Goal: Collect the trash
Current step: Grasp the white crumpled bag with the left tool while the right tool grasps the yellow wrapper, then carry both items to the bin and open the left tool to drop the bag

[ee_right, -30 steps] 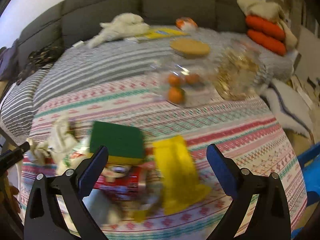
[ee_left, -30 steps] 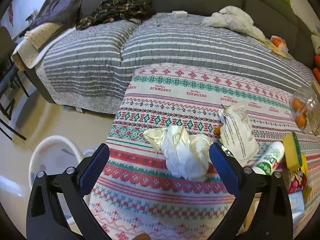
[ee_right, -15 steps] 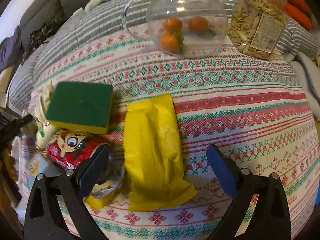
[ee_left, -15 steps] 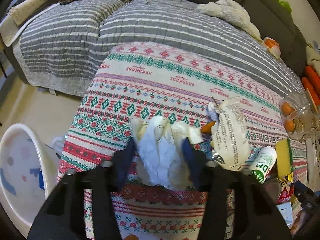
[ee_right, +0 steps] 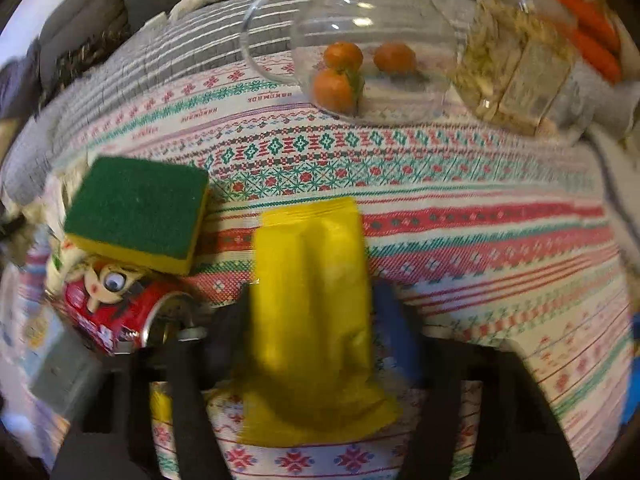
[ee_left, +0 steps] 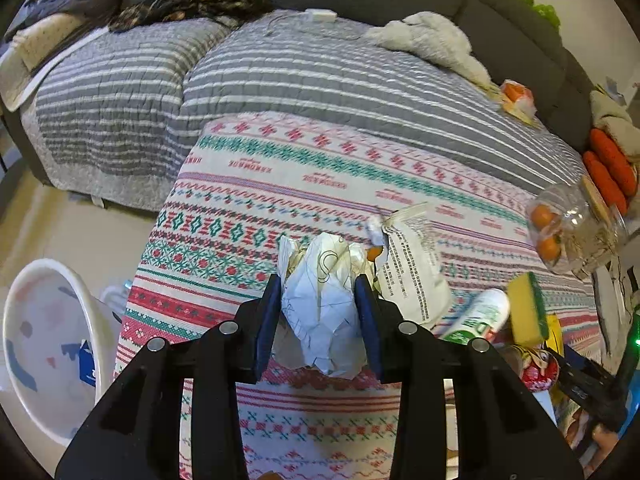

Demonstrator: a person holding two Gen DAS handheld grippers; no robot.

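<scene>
My left gripper [ee_left: 318,312] is closing, pads squeezing the paper wad [ee_left: 324,304]. My right gripper [ee_right: 312,320] is closing on the yellow wrapper [ee_right: 312,304], right of the sponge [ee_right: 138,216].

The left tool [ee_left: 318,320] is built of matte black plastic: two broad angular arms that spread wide near the camera and narrow toward the far end. Each arm carries two round silver screw heads set in a row. Its fingers [ee_left: 267,322] are flat, upright plates faced with dark blue pads. The right tool [ee_right: 312,332], blurred, shows the same black frame, a blue pad on its right finger and one silver screw head.
</scene>
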